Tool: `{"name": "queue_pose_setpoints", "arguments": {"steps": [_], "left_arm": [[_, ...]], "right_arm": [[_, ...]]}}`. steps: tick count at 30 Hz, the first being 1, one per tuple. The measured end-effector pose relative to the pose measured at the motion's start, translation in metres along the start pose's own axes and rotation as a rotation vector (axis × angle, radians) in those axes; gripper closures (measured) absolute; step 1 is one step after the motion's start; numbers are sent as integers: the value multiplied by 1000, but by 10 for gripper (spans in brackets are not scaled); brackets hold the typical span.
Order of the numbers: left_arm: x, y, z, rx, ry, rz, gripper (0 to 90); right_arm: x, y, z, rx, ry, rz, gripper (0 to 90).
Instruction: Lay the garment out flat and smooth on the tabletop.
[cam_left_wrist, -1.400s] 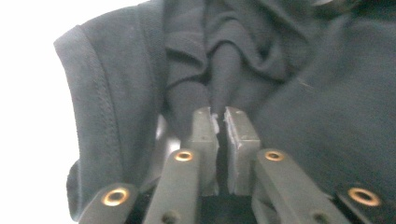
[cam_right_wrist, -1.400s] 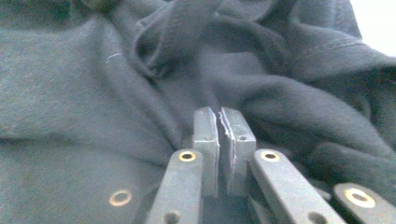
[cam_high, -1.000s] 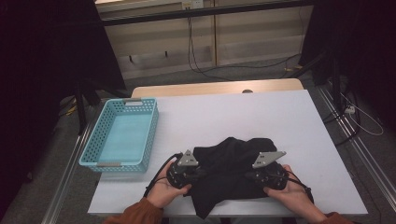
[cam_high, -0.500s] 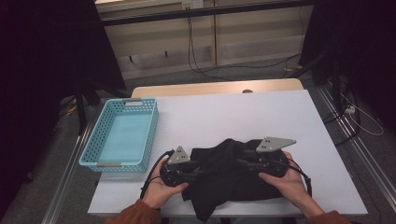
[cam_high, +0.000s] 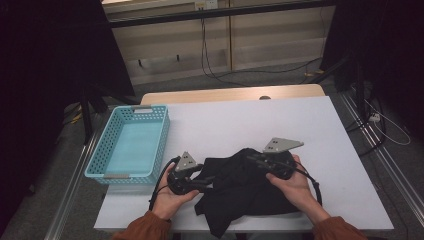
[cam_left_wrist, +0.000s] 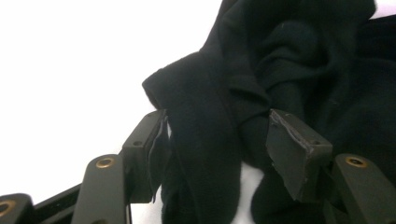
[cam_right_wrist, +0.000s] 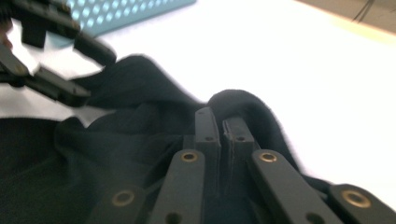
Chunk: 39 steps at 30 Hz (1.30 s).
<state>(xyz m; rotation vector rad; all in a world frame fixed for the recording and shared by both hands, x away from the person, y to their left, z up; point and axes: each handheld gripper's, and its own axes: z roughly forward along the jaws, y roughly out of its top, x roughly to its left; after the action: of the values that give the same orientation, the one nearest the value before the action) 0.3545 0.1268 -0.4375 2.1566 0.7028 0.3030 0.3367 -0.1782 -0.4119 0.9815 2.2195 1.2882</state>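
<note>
Looking down from the high view, a black cloth lies bunched at the near edge of the white table, just right of a blue basket that sits at the left with nothing in it. Both hands work at the heap: the left gripper noses into its left side, the right gripper comes in at the top right, where the fabric rises in a small peak. One corner of the cloth hangs over the near edge.

Over to the left gripper view, and the jaws stand wide apart around a thick fold of the cloth. The fold runs up between them, with the left jaw at the fabric's edge and the right jaw standing off it. No squeeze yet, by the look of it; this side is lined up, not taken.

Now the right gripper view: the jaws are pressed together, pinching a raised ridge of cloth that humps over their tips. Farther off, up left, the left gripper shows open against the fabric, with the basket behind it.

So one hold is made and one is pending. The cloth is crumpled, neither folded nor spread, and the basket waits empty. My read: early going, with nearly all the handling left.
</note>
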Motion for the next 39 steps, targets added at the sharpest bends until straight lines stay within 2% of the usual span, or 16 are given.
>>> {"name": "queue_pose_setpoints", "arguments": {"steps": [4,8,10,14,18,20,21,24,28,33,36,39], "left_arm": [[3,0,2,-2,9,-26,335],[6,-1,6,15,-16,-48,360],[5,-1,7,26,-50,-57,428],[1,-1,8,30,-63,-42,498],[1,0,13,41,-68,-42,578],[3,3,15,29,-93,-60,706],[5,5,15,27,-96,-53,764],[9,10,11,-11,-126,-85,864],[13,21,-2,-89,-119,-97,890],[25,38,-20,-182,-74,-130,895],[33,49,-30,-231,-55,-156,896],[38,59,-39,-276,-33,-165,896]], "right_arm": [[-14,-1,-17,-29,-25,14,876],[-26,-6,-32,-39,-53,25,875],[-31,-8,-37,-51,-69,42,875],[-40,-8,-47,-74,-111,66,874],[-44,-5,-52,-93,-120,71,872],[-44,-3,-53,-96,-117,67,871],[-44,-3,-53,-97,-117,65,870],[-42,-1,-51,-97,-113,54,867],[-41,3,-50,-103,-110,50,858],[-44,14,-54,-129,-123,36,852],[-51,24,-64,-172,-145,43,853],[-57,34,-76,-214,-165,47,852]]}}
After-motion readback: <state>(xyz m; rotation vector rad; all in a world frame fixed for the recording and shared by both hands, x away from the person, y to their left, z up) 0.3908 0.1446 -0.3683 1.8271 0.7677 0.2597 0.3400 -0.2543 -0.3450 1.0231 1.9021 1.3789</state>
